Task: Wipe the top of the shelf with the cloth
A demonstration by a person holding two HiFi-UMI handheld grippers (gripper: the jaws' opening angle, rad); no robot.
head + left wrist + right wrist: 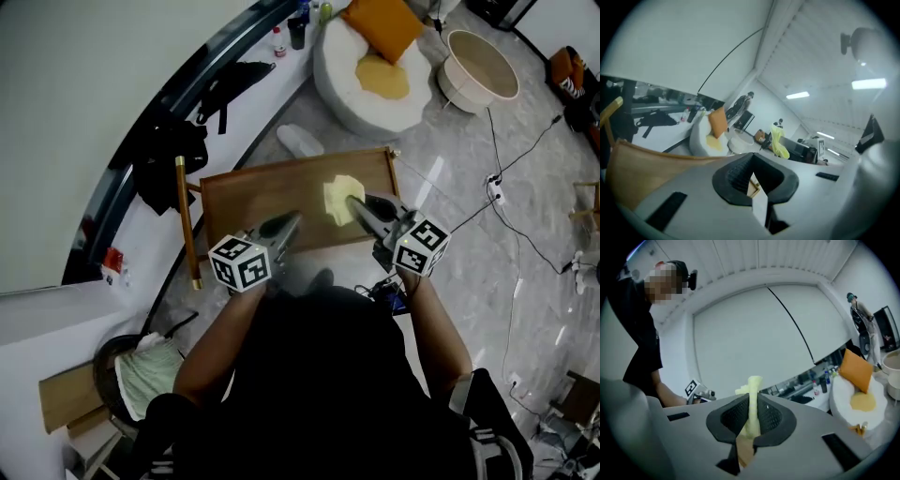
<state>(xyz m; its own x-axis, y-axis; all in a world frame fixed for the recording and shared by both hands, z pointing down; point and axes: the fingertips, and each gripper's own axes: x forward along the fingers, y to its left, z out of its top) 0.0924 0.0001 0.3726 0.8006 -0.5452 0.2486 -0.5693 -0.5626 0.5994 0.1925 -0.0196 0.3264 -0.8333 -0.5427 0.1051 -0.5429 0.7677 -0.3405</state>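
Cloth (341, 199) nipped in the right tongs (354, 202), closed on a standing fold, the rest crumpled on the shelf (258, 199) toward its right end (held low, likely for dragging the loose part across in a sweep). Left tongs (291, 222) shut on nothing, poised over the shelf's near edge, probably parked clear of the wiping. Soft, pale yellow, thin and limp against ribbed black pads. Shelf top a flat brown wooden rectangle, smooth-looking, with a paler edge.

right hand-held gripper (751, 417) pinching a yellow cloth (753, 387), cloth upright between 2 dark pads (733, 416), orange cushion (855, 369) at right
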